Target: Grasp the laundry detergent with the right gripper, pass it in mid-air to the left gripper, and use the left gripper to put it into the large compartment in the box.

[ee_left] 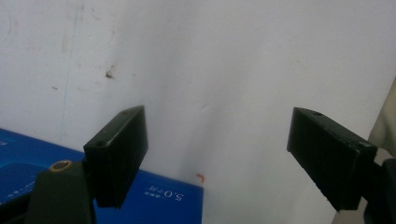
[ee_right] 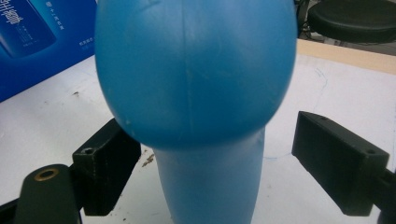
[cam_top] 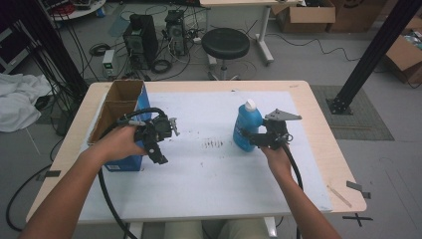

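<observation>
Here the blue bottle (cam_top: 247, 127) is standing upright on the white mat (cam_top: 214, 174), right of the mat's middle, its white cap (cam_top: 250, 105) pointing up. Everything else is placed from that bottle. The right gripper (cam_top: 251, 138) is reaching in level from the bottle's right side, carried by the person's right hand (cam_top: 276, 158), whose forearm is coming up from the near edge of the table at a slant. The grey three-cornered plate (cam_top: 282, 116) is sitting on top of it, just right of the bottle's shoulder. In the right gripper view the bottle (ee_right: 196, 84) is standing between the two black jaws; the left one is lying against or just beside the bottle's wall, while the right one is standing clear with white mat showing in the gap — so the jaws are spread and not clamping.

Well to the left of the bottle, the left gripper (cam_top: 161, 158) is being held by the left hand (cam_top: 119, 143), the wrist bent so the jaws are pointing down and toward the person. Its jaws are standing wide apart with nothing between them — in the left gripper view only mat lies beyond them. Beside that hand, farther left of the bottle, the blue cardboard box (cam_top: 130, 107) is standing with its top open, and a corner of it (ee_left: 28, 163) is showing under the left jaw.
</observation>
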Available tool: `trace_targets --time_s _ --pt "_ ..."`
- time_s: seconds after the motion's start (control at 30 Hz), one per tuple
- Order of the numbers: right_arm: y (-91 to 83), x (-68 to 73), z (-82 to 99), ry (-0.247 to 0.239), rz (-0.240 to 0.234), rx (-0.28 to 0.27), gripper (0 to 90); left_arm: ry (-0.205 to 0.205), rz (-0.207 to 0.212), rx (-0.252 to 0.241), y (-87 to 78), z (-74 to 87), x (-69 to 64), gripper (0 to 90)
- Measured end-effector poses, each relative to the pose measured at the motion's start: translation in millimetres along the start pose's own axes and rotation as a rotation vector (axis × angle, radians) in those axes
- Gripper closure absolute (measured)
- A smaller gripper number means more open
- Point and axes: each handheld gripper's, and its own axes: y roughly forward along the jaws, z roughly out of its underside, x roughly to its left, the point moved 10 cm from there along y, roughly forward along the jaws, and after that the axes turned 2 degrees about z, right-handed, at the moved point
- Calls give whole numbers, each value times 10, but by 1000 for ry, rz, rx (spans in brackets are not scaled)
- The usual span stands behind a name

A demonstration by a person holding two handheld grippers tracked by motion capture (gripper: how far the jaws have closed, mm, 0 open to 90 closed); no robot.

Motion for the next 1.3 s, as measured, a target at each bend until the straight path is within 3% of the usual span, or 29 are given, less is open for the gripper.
trace_targets --time_s 0.77,1.3 --pt "113 20 -2 4 24 -25 164 0 3 0 11 -2 9 210" --pt "135 19 3 9 41 -32 225 0 1 -3 5 2 15 209"
